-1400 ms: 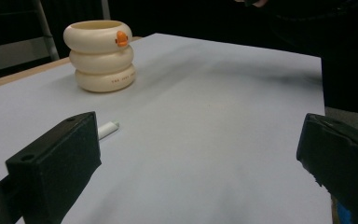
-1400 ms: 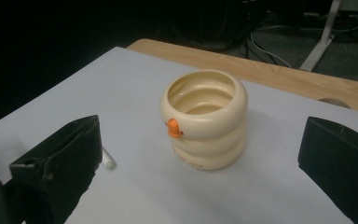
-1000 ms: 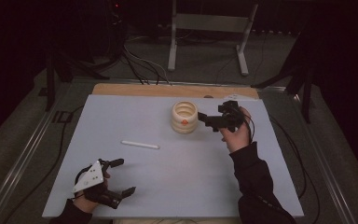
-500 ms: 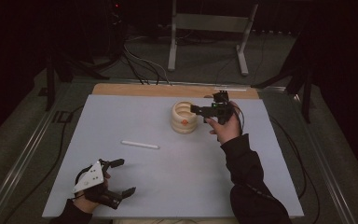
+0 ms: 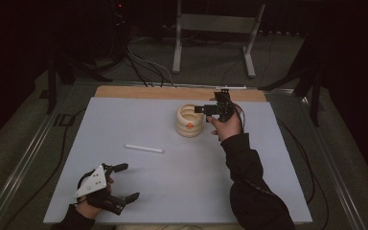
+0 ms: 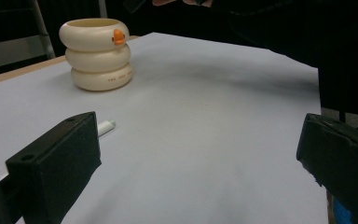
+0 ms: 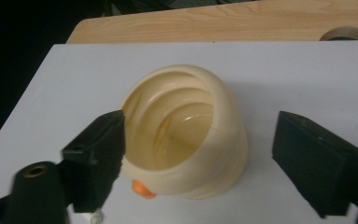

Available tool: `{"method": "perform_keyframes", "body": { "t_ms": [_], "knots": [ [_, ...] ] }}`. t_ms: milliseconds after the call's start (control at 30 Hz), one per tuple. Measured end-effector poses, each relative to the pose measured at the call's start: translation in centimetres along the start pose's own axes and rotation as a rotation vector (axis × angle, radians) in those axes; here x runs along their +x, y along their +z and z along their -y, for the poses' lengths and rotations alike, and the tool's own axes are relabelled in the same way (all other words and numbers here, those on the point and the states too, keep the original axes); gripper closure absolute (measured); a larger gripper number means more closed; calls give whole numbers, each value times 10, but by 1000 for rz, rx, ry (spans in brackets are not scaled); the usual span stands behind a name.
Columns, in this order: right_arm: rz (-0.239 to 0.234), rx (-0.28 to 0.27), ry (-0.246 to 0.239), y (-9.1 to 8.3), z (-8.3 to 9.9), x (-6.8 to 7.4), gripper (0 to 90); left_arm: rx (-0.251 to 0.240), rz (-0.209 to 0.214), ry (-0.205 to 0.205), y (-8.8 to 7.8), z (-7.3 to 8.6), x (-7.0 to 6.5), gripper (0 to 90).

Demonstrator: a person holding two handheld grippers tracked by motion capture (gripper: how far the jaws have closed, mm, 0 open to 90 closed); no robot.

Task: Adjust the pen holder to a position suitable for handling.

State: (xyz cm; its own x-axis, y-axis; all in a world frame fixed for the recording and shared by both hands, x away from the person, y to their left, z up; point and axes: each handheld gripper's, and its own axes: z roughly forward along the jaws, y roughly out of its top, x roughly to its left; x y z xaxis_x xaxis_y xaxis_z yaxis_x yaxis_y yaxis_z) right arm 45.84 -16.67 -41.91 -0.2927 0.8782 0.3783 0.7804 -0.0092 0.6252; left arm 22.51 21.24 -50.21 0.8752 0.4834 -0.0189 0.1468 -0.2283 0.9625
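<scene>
A cream ribbed cup [image 5: 189, 120] with an orange dot stands upright on the far middle of the pale mat [image 5: 172, 187]. My right gripper [image 5: 209, 101] hovers just right of the cup's rim. In the right gripper view its jaws [image 7: 200, 135] frame the cup [image 7: 186, 140]: the left jaw is close to the rim, the right jaw stands apart. They have just been closing, open with no pad pressing the cup. A white stick [image 5: 143, 148] lies left of centre. At the near left my left gripper [image 5: 128, 181] rests open and empty, with the cup [image 6: 100, 53] and the stick [image 6: 106, 127] ahead of its jaws [image 6: 191, 158].
A wooden board strip [image 5: 139, 92] runs along the mat's far edge. Behind the table stand a metal frame [image 5: 211, 43] and cables [image 5: 143, 67] on the floor. The person's dark right sleeve [image 5: 249, 187] crosses the mat's near right part.
The right hand has moved left and away toward the cup, now beside its rim, and its jaws look narrower. The left gripper, cup and stick have stayed put.
</scene>
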Motion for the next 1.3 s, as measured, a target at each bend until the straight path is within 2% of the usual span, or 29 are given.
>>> {"method": "perform_keyframes", "body": {
  "t_ms": [67, 100, 133, 200, 333, 433, 567, 700, 800, 933, 1067, 1133, 1300],
  "knots": [
    [15, 13, 16, 3, -3, 0, 238, 0, -1, 0, 0, 0, 0, 1],
    [33, 40, 41, 7, -6, 0, 281, 0, 0, 0, 0, 0, 0, 2],
    [33, 40, 41, 7, -6, 0, 281, -1, 1, -1, 0, 0, 0, 2],
    [45, 64, 65, 11, -8, -1, 350, -1, 1, -1, 0, 0, 0, 1],
    [65, 112, 114, 21, -11, -3, 397, -1, 1, 1, 0, 0, 0, 1],
    [84, 137, 111, 25, -12, -2, 432, -2, 1, -3, 0, 0, 0, 1],
    [101, 145, 119, 28, -13, -3, 463, -2, 2, -2, 0, 0, 0, 1],
    [115, 184, 125, 37, -13, -5, 469, -2, 2, 1, 0, 0, 0, 1],
    [129, 205, 134, 42, -13, -5, 507, -2, 0, -2, 0, 1, 0, 1],
    [151, 225, 115, 46, -13, -3, 628, -1, 1, 0, 0, 1, 0, 1],
    [163, 234, 95, 46, -15, 2, 695, -2, 1, -1, 0, 1, 0, 1],
    [176, 248, 61, 46, -16, 5, 710, 1, 2, 0, 0, 1, 0, 2],
    [182, 246, 27, 40, -17, 7, 713, 0, 0, 0, 0, 1, 1, 1]
  ]
}}
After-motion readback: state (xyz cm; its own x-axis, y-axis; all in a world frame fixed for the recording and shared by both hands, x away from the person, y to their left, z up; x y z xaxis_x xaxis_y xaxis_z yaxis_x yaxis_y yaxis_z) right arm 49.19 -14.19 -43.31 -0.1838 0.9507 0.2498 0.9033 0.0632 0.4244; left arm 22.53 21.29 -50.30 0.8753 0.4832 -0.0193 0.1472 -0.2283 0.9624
